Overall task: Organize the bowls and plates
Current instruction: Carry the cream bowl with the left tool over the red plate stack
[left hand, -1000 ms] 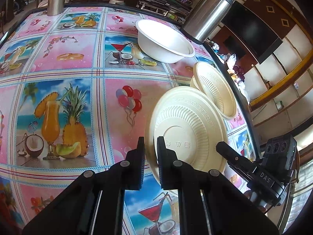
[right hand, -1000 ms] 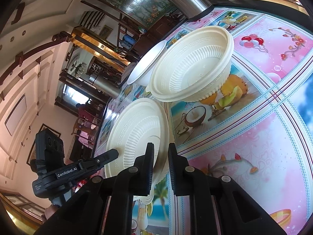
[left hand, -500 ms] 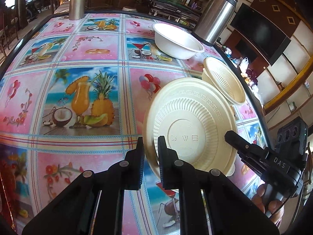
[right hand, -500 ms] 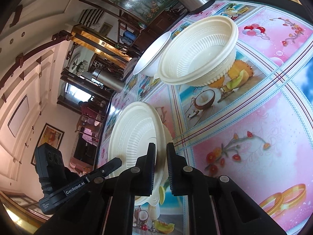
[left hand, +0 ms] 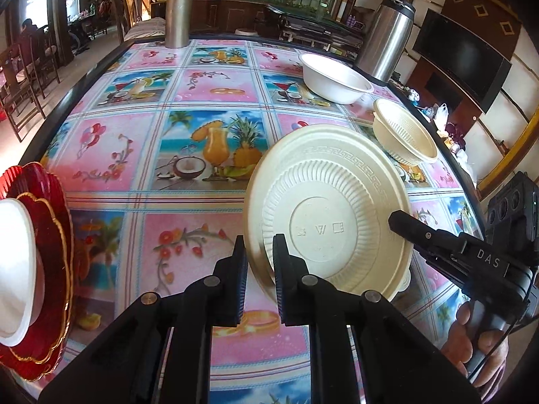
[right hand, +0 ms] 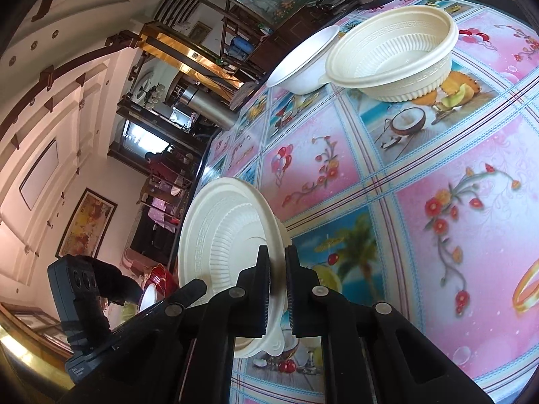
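Note:
A cream ribbed bowl [left hand: 333,215] is held on edge above the table, its underside facing the left wrist camera. My left gripper [left hand: 258,262] is shut on its rim at one side. My right gripper [right hand: 277,271] is shut on the opposite rim, and there the bowl's inside [right hand: 222,232] shows. The right gripper [left hand: 438,239] also shows in the left wrist view, and the left gripper [right hand: 161,306] in the right wrist view. A stack of cream bowls [left hand: 404,131] and a white bowl [left hand: 333,79] stand at the far right.
A stack of red plates [left hand: 50,235] with a white bowl [left hand: 13,269] on it sits at the table's near left edge. Two steel flasks [left hand: 387,37] [left hand: 178,13] stand at the far edge. The table wears a colourful fruit-print cloth [left hand: 188,128].
Both grippers have pulled back toward the near side with the cream bowl between them. The red plates have come into the left wrist view.

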Motion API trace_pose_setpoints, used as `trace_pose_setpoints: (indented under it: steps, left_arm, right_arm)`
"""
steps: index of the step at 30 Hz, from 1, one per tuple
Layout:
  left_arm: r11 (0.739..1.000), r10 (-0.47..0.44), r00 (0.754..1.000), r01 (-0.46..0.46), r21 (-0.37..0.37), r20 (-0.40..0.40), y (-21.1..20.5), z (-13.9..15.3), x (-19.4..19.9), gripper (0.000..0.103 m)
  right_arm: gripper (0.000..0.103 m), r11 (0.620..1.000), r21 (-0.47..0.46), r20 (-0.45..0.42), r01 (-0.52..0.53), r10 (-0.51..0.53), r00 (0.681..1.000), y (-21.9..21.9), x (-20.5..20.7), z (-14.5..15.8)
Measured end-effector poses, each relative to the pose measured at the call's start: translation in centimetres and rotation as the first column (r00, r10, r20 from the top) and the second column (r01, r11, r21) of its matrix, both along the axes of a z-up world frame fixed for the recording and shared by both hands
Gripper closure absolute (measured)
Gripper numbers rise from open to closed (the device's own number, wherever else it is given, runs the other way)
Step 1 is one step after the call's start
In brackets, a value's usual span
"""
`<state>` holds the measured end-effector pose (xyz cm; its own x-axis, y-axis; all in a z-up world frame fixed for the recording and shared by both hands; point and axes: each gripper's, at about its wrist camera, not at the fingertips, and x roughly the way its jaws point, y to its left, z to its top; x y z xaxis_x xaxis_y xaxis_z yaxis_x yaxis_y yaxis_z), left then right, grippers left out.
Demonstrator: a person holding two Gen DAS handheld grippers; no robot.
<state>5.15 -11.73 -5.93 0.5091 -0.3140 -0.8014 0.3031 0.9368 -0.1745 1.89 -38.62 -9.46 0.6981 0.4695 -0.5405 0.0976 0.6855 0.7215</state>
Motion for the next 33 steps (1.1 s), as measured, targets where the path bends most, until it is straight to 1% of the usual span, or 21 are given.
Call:
trace_pose_setpoints:
  steps: [7, 13, 16, 22, 28, 33]
  left_arm:
    - [0.998, 0.052, 0.997, -0.053, 0.014, 0.064, 3.6, 1.5, -2.0, 0.091]
    - [0.992, 0.119, 0.986, -0.122, 0.021, 0.120, 7.4, 3.0, -3.4, 0.090]
    - [0.986, 0.164, 0.976, -0.168, 0.017, 0.144, 9.5, 3.8, -3.8, 0.089]
    - [0.964, 0.259, 0.949, -0.264, 0.007, 0.181, 14.1, 5.2, -4.2, 0.089]
    - [0.934, 0.349, 0.917, -0.357, 0.005, 0.194, 18.1, 5.6, -4.3, 0.089]
    - [0.919, 0.385, 0.902, -0.395, 0.011, 0.193, 19.9, 5.3, -4.2, 0.089]
  right_arm:
    - [0.094, 0.999, 0.004, 0.022, -0.051, 0.051, 0.998, 2.8, -0.2, 0.5]
    - [0.094, 0.995, 0.000, 0.047, -0.104, 0.104, 0.993, 6.3, 0.1, 2.0]
    - [0.094, 0.990, -0.002, 0.072, -0.141, 0.141, 0.987, 8.3, 0.5, 3.4]
    - [0.094, 0.976, -0.021, 0.122, -0.216, 0.217, 0.969, 13.9, 1.9, 6.2]
    - [0.094, 0.956, -0.020, 0.138, -0.294, 0.294, 0.946, 19.4, 3.8, 7.3]
    - [0.094, 0.941, -0.016, 0.140, -0.338, 0.337, 0.931, 23.2, 4.9, 7.3]
